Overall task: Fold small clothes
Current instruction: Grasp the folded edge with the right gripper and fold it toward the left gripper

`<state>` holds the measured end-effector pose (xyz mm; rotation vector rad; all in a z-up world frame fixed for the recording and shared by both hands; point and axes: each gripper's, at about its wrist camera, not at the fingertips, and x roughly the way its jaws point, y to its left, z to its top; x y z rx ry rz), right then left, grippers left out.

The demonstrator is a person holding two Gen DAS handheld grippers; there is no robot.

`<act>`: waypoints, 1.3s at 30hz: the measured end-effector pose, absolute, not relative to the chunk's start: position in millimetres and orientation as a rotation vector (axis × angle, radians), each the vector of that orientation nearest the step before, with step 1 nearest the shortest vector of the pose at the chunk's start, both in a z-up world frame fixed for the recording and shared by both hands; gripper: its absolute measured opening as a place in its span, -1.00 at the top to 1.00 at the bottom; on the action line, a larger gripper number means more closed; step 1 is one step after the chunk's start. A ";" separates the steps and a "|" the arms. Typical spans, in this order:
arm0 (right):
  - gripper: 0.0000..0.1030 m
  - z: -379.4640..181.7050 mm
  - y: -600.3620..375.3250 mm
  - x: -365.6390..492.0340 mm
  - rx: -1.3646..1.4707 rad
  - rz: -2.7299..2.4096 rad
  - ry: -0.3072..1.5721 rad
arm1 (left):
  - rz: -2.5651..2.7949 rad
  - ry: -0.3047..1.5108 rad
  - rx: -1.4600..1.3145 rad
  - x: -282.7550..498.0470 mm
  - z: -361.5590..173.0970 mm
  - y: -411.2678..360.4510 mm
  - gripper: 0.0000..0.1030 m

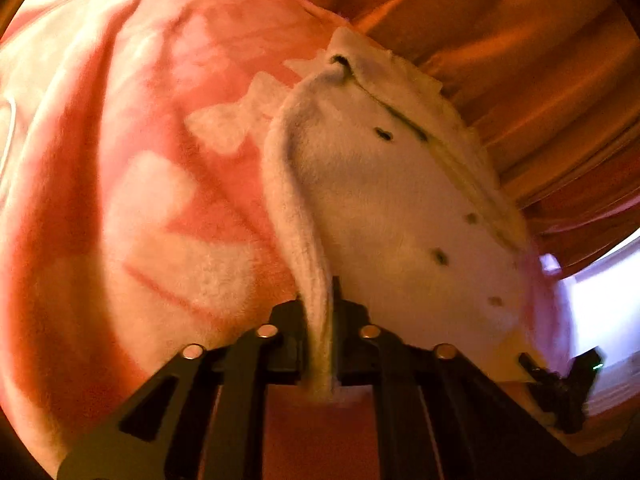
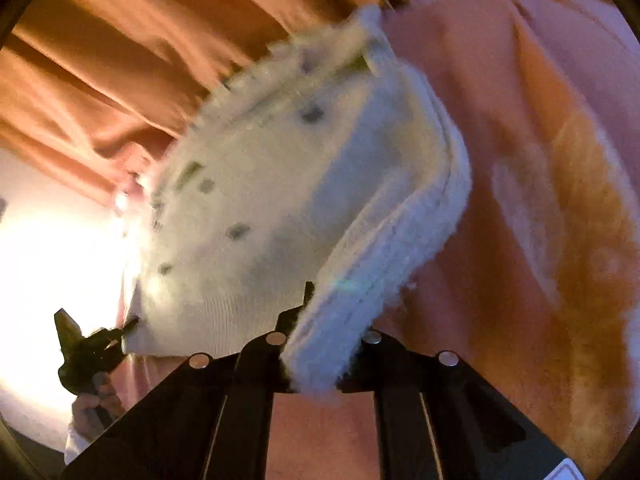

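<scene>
Left wrist view puts our left gripper [image 1: 320,344] at the near hem of the cream fleece garment [image 1: 384,216], its fingers pinching a folded edge. Our right gripper [image 2: 320,344] has its fingers pinching the thick fluffy edge on the garment's other side. Between the two the garment hangs spread over the pink and white blanket [image 1: 120,200]. Orange curtains [image 1: 520,60] hang behind. A hand [image 2: 92,404] holds the far gripper.
</scene>
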<state>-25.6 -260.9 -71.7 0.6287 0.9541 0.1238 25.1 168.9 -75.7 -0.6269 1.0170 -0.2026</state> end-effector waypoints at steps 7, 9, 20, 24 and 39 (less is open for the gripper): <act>0.88 -18.3 -257.9 -63.5 0.535 0.146 0.851 | -0.300 0.937 -0.537 -21.0 -28.2 159.1 0.87; 0.89 -11.8 -258.8 -78.8 0.512 0.152 0.847 | -0.325 0.933 -0.535 -41.2 -19.9 156.6 0.92; 0.82 -27.9 -265.4 -143.2 0.441 0.127 0.981 | -0.254 1.015 -0.508 -101.6 -31.4 163.6 0.21; -0.20 -31.5 -261.6 -114.3 0.427 0.062 0.992 | -0.181 0.977 -0.522 -64.8 -38.9 158.3 -0.55; 0.77 -71.8 -258.9 -41.5 0.589 0.114 0.967 | -0.269 1.020 -0.667 1.2 -84.0 153.1 0.85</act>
